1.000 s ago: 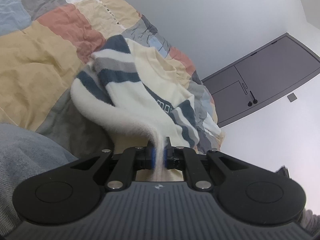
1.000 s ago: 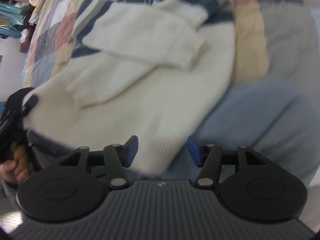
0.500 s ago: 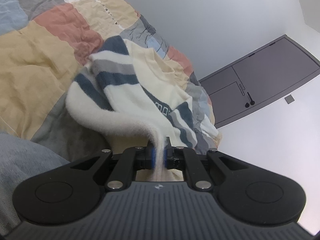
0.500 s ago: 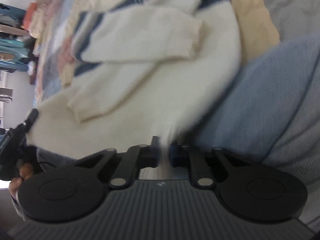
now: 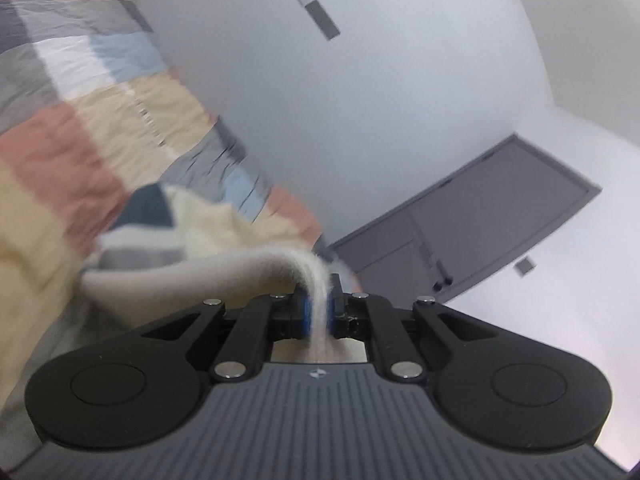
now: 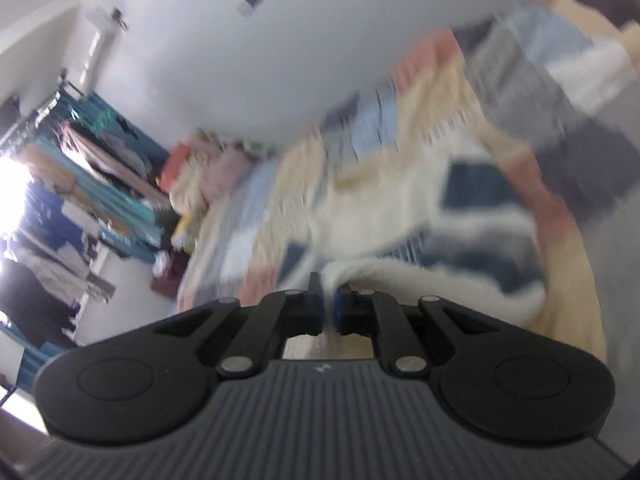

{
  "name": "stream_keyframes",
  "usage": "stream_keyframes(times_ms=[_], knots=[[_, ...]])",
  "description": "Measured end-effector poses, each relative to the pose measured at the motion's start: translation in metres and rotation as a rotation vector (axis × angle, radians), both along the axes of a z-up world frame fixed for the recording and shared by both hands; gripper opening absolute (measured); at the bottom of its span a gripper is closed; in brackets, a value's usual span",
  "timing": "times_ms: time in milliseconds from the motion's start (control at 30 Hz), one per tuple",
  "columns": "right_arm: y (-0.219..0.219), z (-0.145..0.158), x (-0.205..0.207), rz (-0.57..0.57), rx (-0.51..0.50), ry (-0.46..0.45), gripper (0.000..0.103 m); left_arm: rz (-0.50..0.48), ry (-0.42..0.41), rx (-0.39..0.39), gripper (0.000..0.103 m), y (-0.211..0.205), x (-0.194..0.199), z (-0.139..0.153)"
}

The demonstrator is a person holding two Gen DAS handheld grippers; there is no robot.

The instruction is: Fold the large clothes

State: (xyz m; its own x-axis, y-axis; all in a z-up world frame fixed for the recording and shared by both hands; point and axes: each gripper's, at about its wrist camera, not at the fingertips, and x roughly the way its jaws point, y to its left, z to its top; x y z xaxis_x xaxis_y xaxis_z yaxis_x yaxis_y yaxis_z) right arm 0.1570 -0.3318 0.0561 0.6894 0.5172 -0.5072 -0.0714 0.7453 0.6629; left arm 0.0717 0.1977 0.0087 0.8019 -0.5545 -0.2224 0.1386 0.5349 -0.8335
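A cream sweater (image 5: pixel 208 236) with navy and grey stripes lies on a patchwork quilt (image 5: pixel 80 128). My left gripper (image 5: pixel 318 312) is shut on the sweater's fuzzy cream hem, which rises in a taut band from the quilt into the blue pads. In the right wrist view the same sweater (image 6: pixel 460 216) is blurred by motion. My right gripper (image 6: pixel 329 312) is shut on another part of the cream hem, which runs off to the right of the fingers. Both held edges are lifted off the bed.
The quilt (image 6: pixel 432 92) covers the whole bed. A grey door (image 5: pixel 480 224) and white walls stand beyond the bed in the left wrist view. Racks of hanging clothes (image 6: pixel 68 184) and a pile of folded clothes (image 6: pixel 208 168) fill the left of the right wrist view.
The right gripper went from open around the hem to shut on it, then swung up. The left gripper rose with the hem held. A person's grey-clad leg left both views.
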Motion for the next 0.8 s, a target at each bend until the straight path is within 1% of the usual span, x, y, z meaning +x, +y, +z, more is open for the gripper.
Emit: stream_keyframes(times_ms=[100, 167, 267, 367, 433, 533, 567, 633, 700, 800], knots=[[-0.001, 0.004, 0.045, -0.043, 0.0, -0.048, 0.008, 0.031, -0.021, -0.009, 0.009, -0.005, 0.048, 0.009], [-0.001, 0.002, 0.08, -0.069, 0.002, -0.065, 0.008, 0.042, -0.02, -0.012, 0.009, -0.01, 0.086, 0.01], [0.001, -0.011, 0.128, -0.107, 0.003, -0.062, 0.008, 0.054, -0.002, 0.011, 0.009, -0.019, 0.141, 0.005], [0.006, -0.032, 0.172, -0.151, -0.017, -0.068, 0.008, 0.071, 0.034, 0.037, 0.009, -0.026, 0.201, -0.01], [0.008, -0.052, 0.201, -0.172, -0.032, -0.077, 0.008, 0.069, 0.053, 0.069, 0.009, -0.032, 0.238, -0.024], [0.008, -0.085, 0.241, -0.193, -0.047, -0.056, 0.008, 0.075, 0.08, 0.16, 0.009, -0.043, 0.287, -0.052], [0.008, -0.097, 0.253, -0.195, -0.053, -0.047, 0.008, 0.076, 0.091, 0.18, 0.009, -0.047, 0.301, -0.063], [0.009, -0.123, 0.278, -0.196, -0.067, -0.023, 0.008, 0.071, 0.115, 0.216, 0.009, -0.05, 0.33, -0.087], [0.01, -0.147, 0.298, -0.182, -0.094, -0.02, 0.009, 0.065, 0.146, 0.242, 0.01, -0.05, 0.357, -0.113], [0.012, -0.176, 0.317, -0.159, -0.125, -0.024, 0.009, 0.052, 0.203, 0.289, 0.01, -0.05, 0.393, -0.151]])
